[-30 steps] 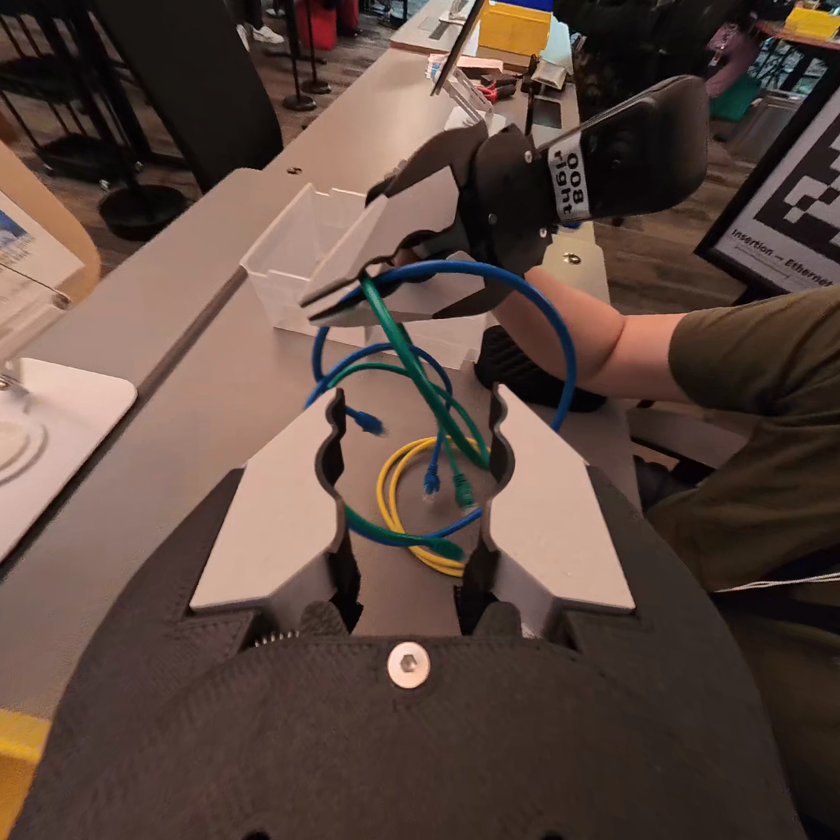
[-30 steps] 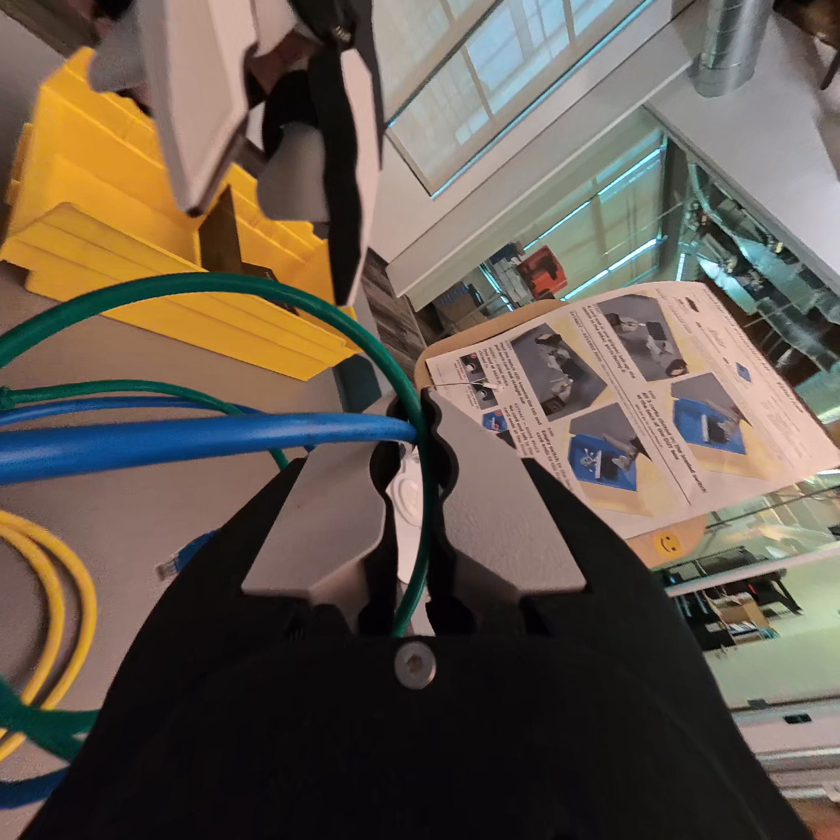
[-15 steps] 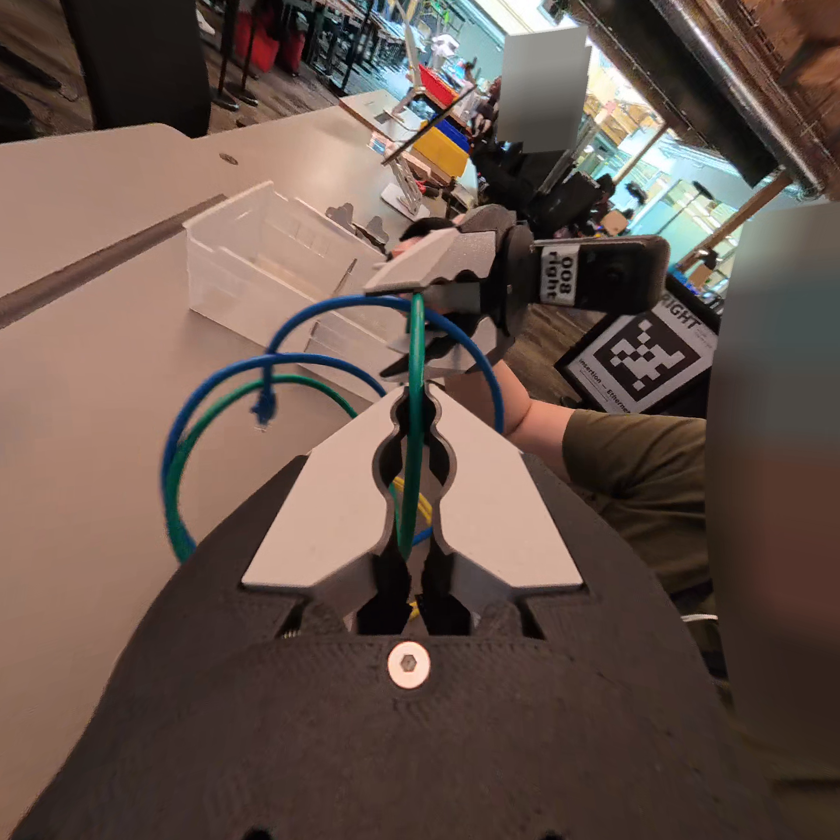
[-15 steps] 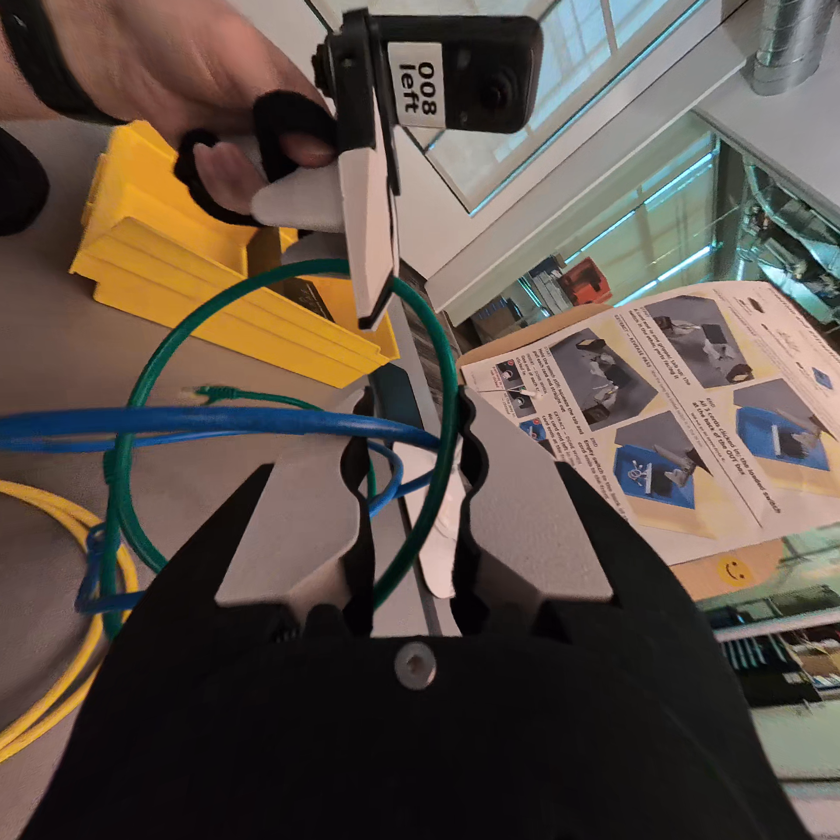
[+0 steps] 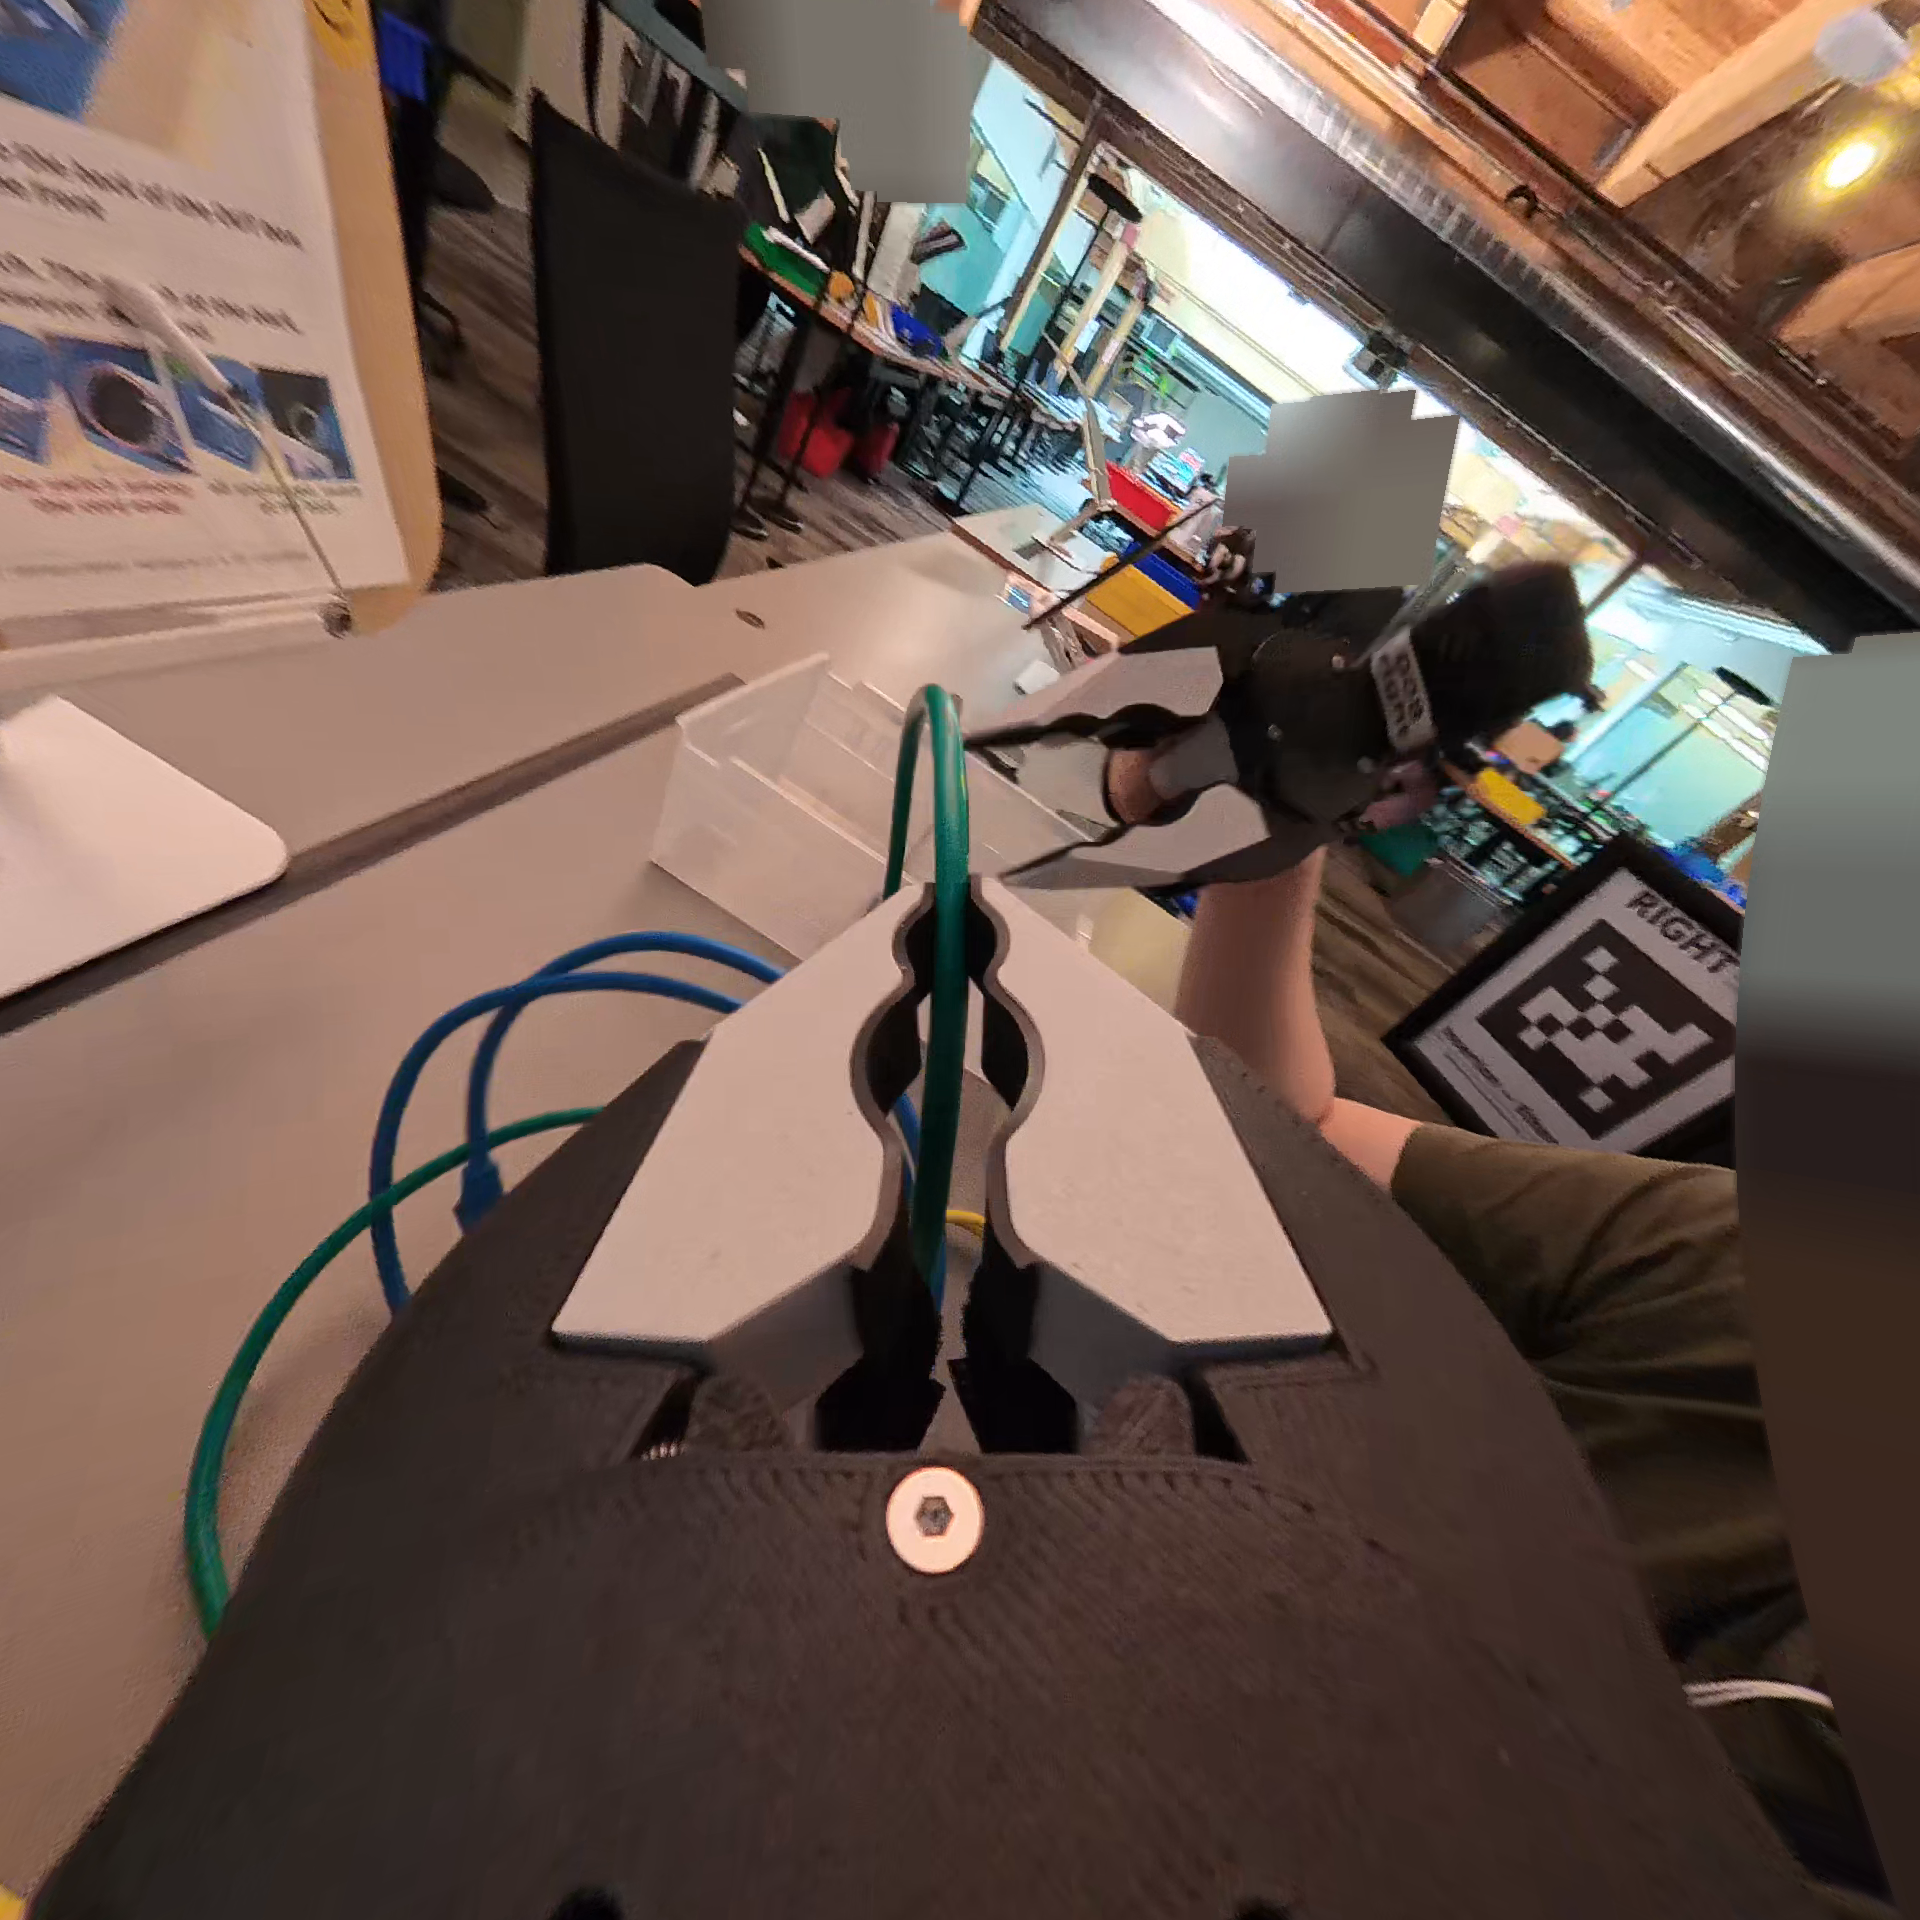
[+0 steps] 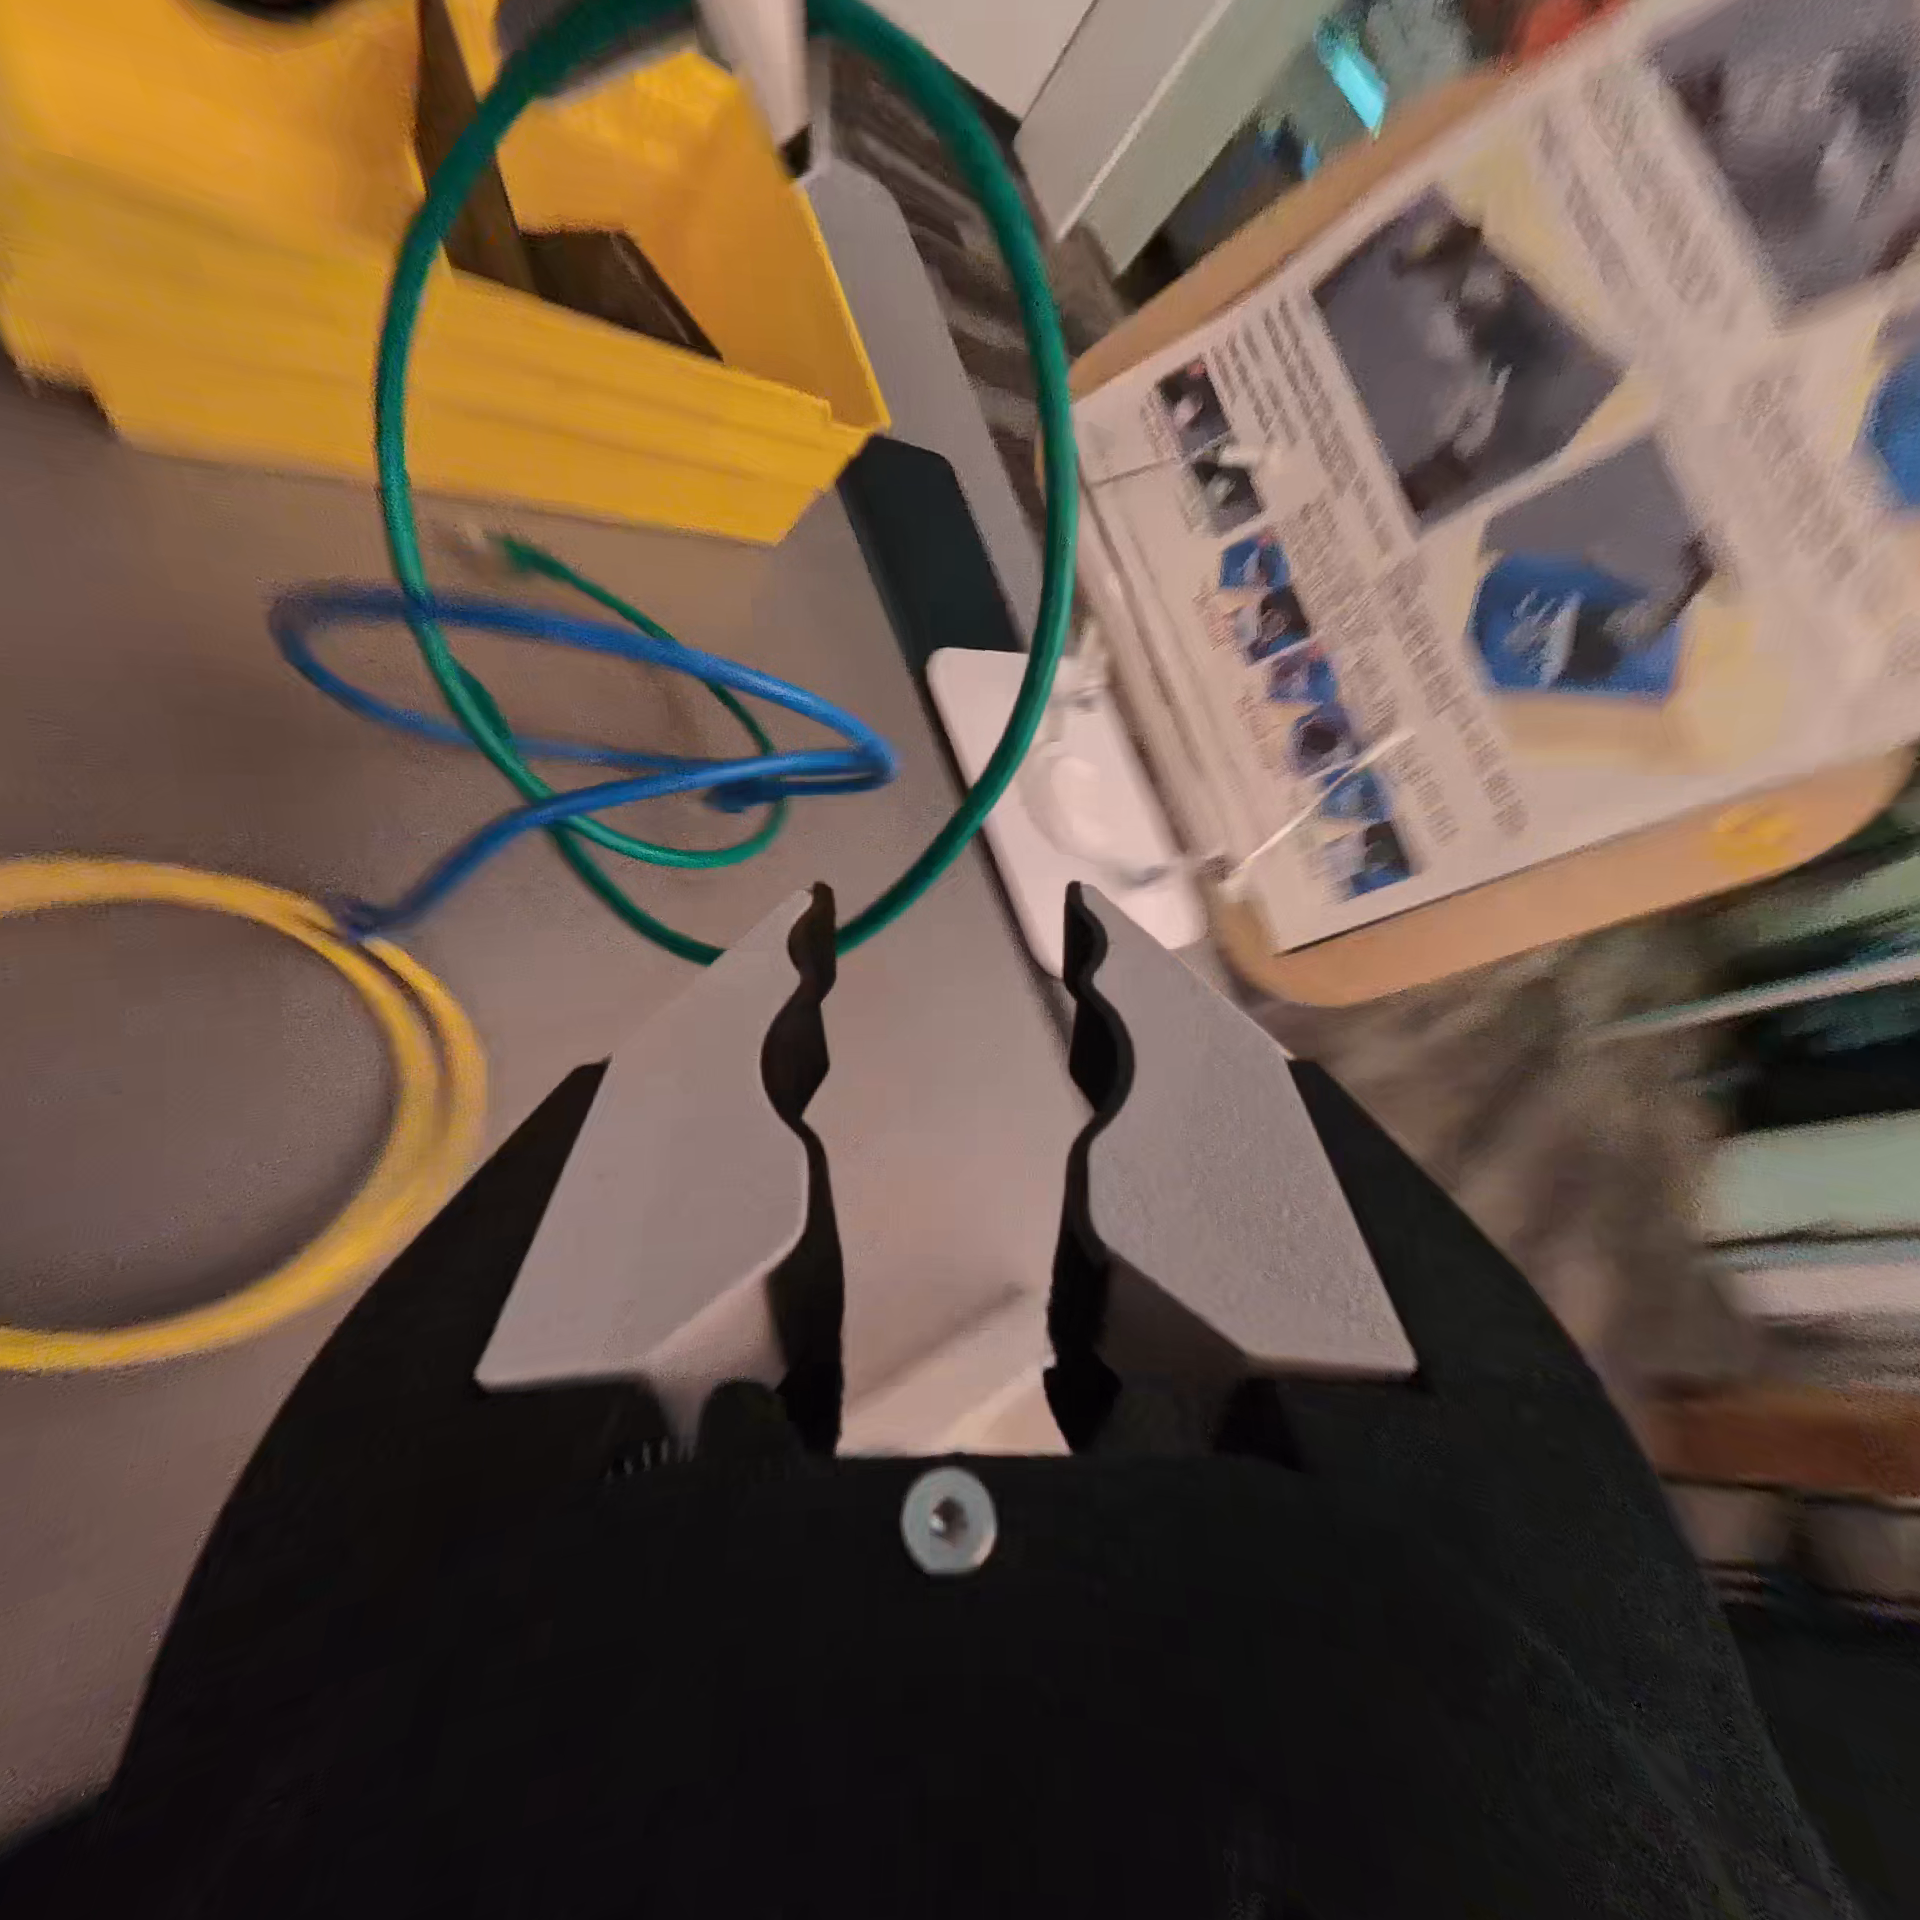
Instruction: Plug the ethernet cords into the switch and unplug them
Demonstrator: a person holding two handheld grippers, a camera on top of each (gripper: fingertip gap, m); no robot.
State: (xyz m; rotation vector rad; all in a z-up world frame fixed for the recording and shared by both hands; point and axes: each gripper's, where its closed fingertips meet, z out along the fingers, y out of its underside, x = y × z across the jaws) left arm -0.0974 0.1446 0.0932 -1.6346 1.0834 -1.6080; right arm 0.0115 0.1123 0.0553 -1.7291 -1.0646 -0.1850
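Left gripper [image 5: 943, 914]: 2 matte grey fingers with wavy black inner edges, clamped together on the green cord, which runs up through the gap between them.
Right gripper [image 6: 943, 914]: same grey scalloped fingers, held apart with nothing between them; the view is blurred.
Green cord [image 5: 940, 1039]: thin round cable, rising past the left fingertips in a tall arch; in the right wrist view it forms a large loop ahead of the right fingers, its lower end just beside the left-hand tip.
Blue cord [image 6: 582, 686]: glossy, loosely coiled on the desk ahead and left of the right fingers, crossing the green one.
Yellow cord [image 6: 416, 1039]: flat coil on the desk, left of the right fingers.
Desk [image 5: 260, 1039]: smooth grey surface.
Clear bin [image 5: 790, 800]: transparent plastic, box-shaped, on the desk beyond the left fingertips.
Yellow bin [image 6: 623, 395]: ridged plastic, far ahead of the right fingers.
Switch: cannot tell where it is.
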